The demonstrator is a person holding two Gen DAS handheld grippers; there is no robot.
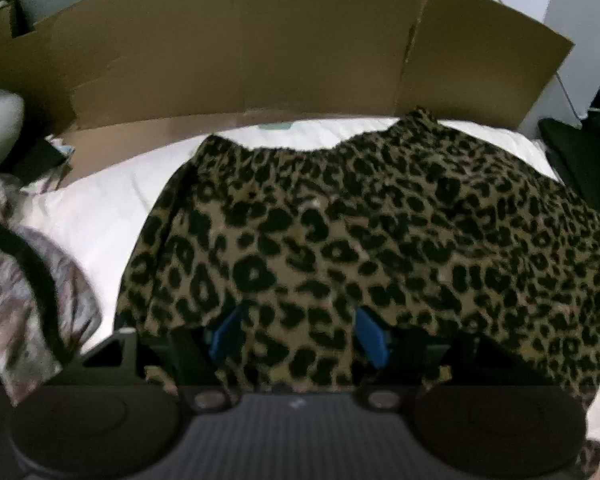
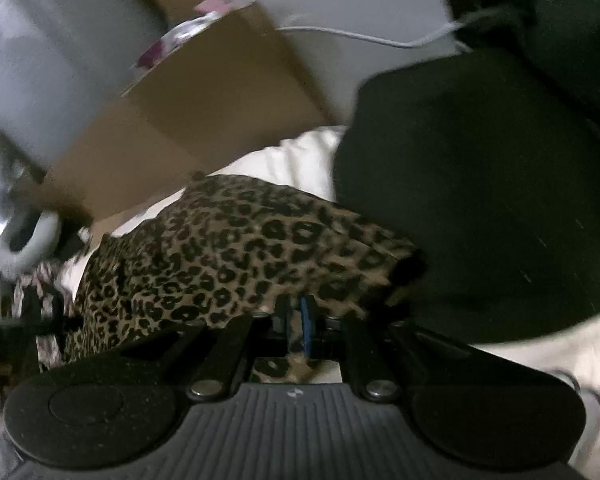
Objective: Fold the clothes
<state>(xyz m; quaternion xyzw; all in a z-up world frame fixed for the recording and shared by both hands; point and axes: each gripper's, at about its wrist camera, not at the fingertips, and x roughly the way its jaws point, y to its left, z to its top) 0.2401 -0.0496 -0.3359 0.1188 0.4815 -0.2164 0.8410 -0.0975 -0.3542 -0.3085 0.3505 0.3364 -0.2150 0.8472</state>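
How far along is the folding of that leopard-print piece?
Early, it seems. Done: the leopard-print garment is spread over the white bedding, though its layers are unclear. In hand: the left tool stands open with the near hem draped between its fingers; the right tool, nearly shut, is at another edge. Left: a crumpled floral garment waits beside it.

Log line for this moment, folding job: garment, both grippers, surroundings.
garment: leopard-print garment on white bedding | left gripper: open, cloth between fingers | right gripper: nearly closed at hem | behind: cardboard
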